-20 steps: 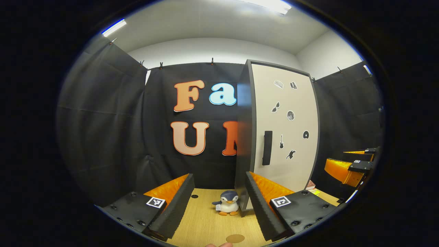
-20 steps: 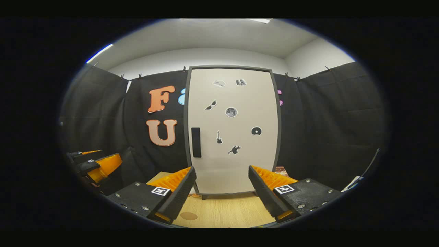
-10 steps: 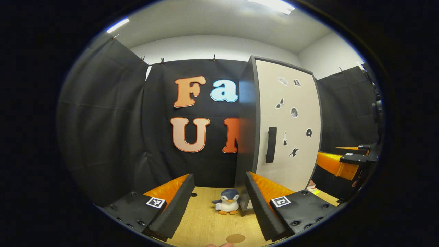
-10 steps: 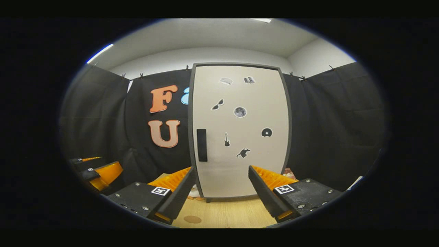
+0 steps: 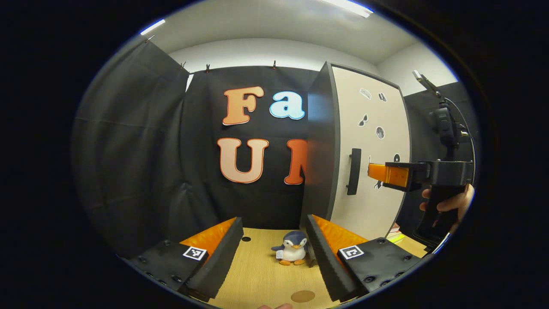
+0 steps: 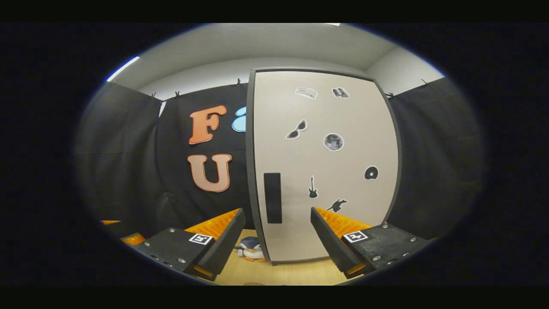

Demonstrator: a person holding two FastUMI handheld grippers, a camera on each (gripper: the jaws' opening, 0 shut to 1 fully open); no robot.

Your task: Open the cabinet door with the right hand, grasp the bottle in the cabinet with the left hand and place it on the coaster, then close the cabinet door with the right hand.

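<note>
Cabinet (image 6: 321, 163) is standing upright on the desk (image 5: 261, 274), taking up the centre and right of the right gripper view and the right half of the left gripper view. Its door (image 6: 326, 128) is sitting closed, so whatever it is holding, the bottle included, is staying hidden behind the pale panel. A dark vertical handle (image 6: 272, 198) is running down the door's lower left part. Small picture stickers are dotting the panel: sunglasses (image 6: 297, 129), a moon disc (image 6: 333, 142), a guitar (image 6: 312, 187) and a record (image 6: 371, 173); none is carrying readable writing.

The right tool (image 6: 278, 231) is pointing at the door from the bottom of its own view, fingers spread apart and gripping nothing, with the handle showing between them. In the left gripper view that same tool (image 5: 388, 175) is reaching in from the right edge, held by a hand (image 5: 450, 201), its tip near the handle but apart from it.

The left tool (image 5: 274, 253) is hanging released at the bottom centre of its view, holding nothing. A toy penguin (image 5: 293, 253) is standing on the desk between its fingers, beside the cabinet's foot. The round brown coaster (image 5: 303, 296) is lying at the bottom edge, bare.
</note>
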